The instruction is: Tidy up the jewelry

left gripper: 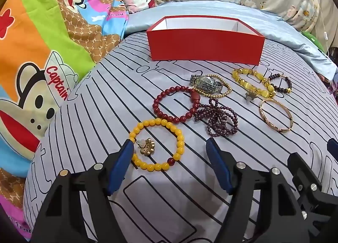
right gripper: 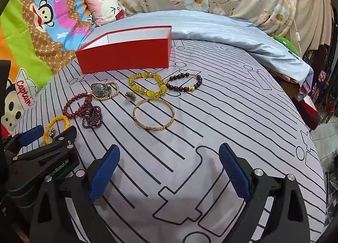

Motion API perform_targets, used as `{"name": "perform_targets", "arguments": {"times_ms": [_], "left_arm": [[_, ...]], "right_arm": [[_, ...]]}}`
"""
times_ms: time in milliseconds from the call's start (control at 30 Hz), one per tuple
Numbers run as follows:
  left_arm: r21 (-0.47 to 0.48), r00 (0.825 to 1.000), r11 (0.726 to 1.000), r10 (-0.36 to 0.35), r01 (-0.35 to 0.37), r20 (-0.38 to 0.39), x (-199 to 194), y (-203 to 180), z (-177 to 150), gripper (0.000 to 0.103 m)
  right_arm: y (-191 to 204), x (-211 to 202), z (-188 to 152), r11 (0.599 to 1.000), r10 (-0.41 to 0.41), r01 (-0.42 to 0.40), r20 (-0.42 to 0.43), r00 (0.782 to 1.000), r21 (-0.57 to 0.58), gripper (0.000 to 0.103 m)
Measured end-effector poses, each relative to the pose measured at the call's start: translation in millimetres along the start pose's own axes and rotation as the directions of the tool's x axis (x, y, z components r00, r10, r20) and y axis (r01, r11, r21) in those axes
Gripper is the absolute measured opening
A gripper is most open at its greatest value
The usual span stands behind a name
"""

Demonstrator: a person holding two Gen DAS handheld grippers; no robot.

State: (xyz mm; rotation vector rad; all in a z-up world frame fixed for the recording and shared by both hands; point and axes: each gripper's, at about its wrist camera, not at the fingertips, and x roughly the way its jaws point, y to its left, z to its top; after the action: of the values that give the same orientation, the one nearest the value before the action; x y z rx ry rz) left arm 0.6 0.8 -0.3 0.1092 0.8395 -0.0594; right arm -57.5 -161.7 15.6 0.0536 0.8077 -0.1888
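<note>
Two handheld grippers hovered over a bed laid with jewelry, both tilted down toward a grey sheet (left gripper: 101,103) printed with black lines. The left gripper (left gripper: 169,148) stood with its blue fingers spread, empty, straddling the near side of a yellow bead bracelet (left gripper: 157,144); its left fingertip lay just beside the beads, though contact could not be told. A small gold flower earring (left gripper: 146,146) sat inside that bracelet's ring. The right gripper (right gripper: 169,154) was spread wide over bare sheet, pinching nothing, well short of a gold bangle (right gripper: 153,117).

Beyond the yellow bracelet lay a dark red bead bracelet (left gripper: 175,105), touching a tangled purple bead strand (left gripper: 217,119). A silver watch (left gripper: 206,83) rested against a thin gold bead bracelet (left gripper: 224,93). Farther right were a chunky yellow stone bracelet (right gripper: 146,83), a dark brown bead bracelet (right gripper: 183,83) touching it, and a second small earring (right gripper: 129,96) lying near the bangle.

An open red box (left gripper: 206,47) with a white lining stood at the far edge of the sheet, behind the jewelry, none of which could be seen inside it.
</note>
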Motion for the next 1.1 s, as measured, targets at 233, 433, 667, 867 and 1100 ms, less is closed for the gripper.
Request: {"name": "perform_targets", "arguments": {"times_ms": [233,433,667,867,1100], "left_arm": [[0.009,1.0,1.0,0.018,-0.018,0.003,-2,-4,3,0.067],[0.01,1.0,1.0,0.014,-0.014,0.008,-2,1,3,0.067],[0.011,1.0,1.0,0.018,-0.018,0.016,-5,-1,1,0.067],[0.009,1.0,1.0,0.023,-0.023,0.021,-7,0,1,0.07],[0.006,0.999,1.0,0.029,-0.029,0.02,-8,2,1,0.074]], "right_arm": [[3,1,1,1.0,-0.006,0.006,0.004,1.0,-0.004,0.091],[2,0,1,1.0,-0.008,0.008,0.002,1.0,-0.002,0.091],[-9,-7,-5,1.0,-0.007,0.007,0.008,1.0,-0.001,0.091],[-4,-4,-1,1.0,-0.018,0.018,0.012,1.0,-0.003,0.091],[-3,-6,-1,1.0,-0.02,0.02,0.019,1.0,-0.003,0.091]]}}
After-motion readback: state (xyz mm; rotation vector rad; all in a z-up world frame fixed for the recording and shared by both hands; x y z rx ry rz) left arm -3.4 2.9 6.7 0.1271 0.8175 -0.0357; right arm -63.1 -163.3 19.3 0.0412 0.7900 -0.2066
